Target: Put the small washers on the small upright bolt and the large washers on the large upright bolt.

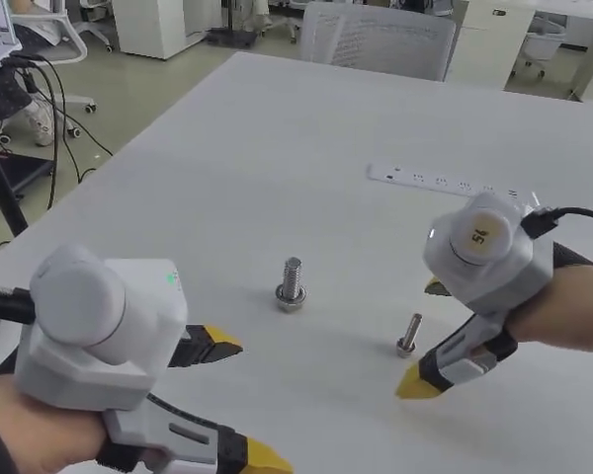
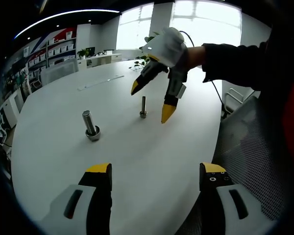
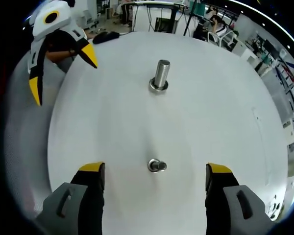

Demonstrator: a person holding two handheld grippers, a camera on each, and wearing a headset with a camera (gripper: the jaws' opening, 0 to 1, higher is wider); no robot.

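Left claw (image 1: 245,400) low over the near-left of the white counter (image 1: 277,138), jaws spread wide, nothing held; large bolt (image 1: 292,284) upright mid-counter, metal ring at its foot, washer or head I cannot tell; small bolt (image 1: 409,336) upright to its right, well apart; right claw (image 1: 425,336) wide open, empty, tips either side of the small bolt, not touching; power strip (image 1: 445,183) beyond.
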